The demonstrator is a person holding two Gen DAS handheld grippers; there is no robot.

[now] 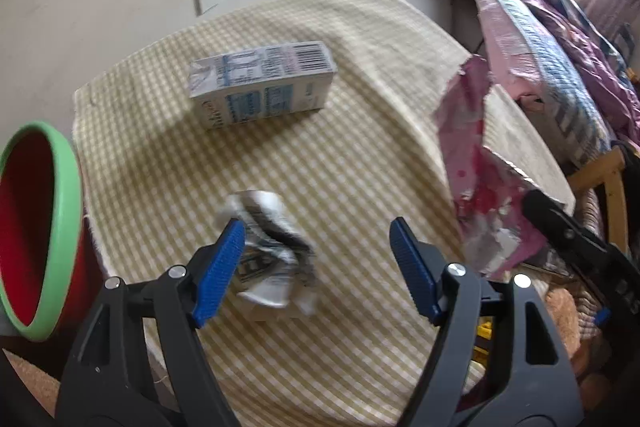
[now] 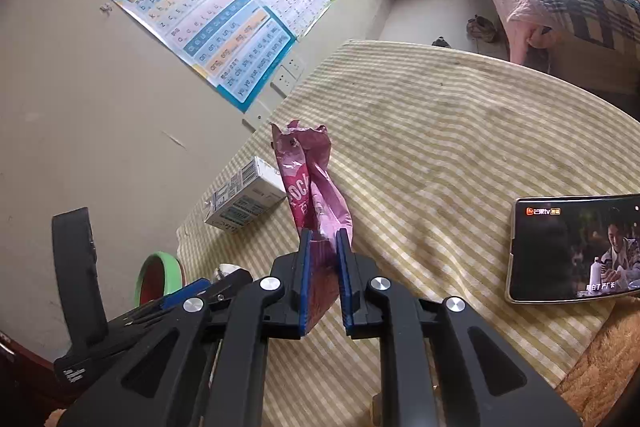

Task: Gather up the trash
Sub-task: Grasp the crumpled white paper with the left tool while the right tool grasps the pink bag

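— What is difficult to see from your side?

— The crumpled wrapper (image 1: 270, 251) is blurred, so I cannot read its print, and my left pad covers one edge of it. The bin (image 1: 38, 231) with the green rim is cut by the frame edge. The pink snack bag (image 2: 312, 195) hides a corner of the carton (image 2: 244, 203).

— And your fingers?

— My left gripper (image 1: 318, 259) is spread wide above the worktop (image 1: 360, 155); it grasps nothing, and the wrapper lies just beside its left pad. My right gripper (image 2: 322, 279) is clenched on the bottom of the pink snack bag and holds it upright above the checked cloth. The carton lies flat, further back.
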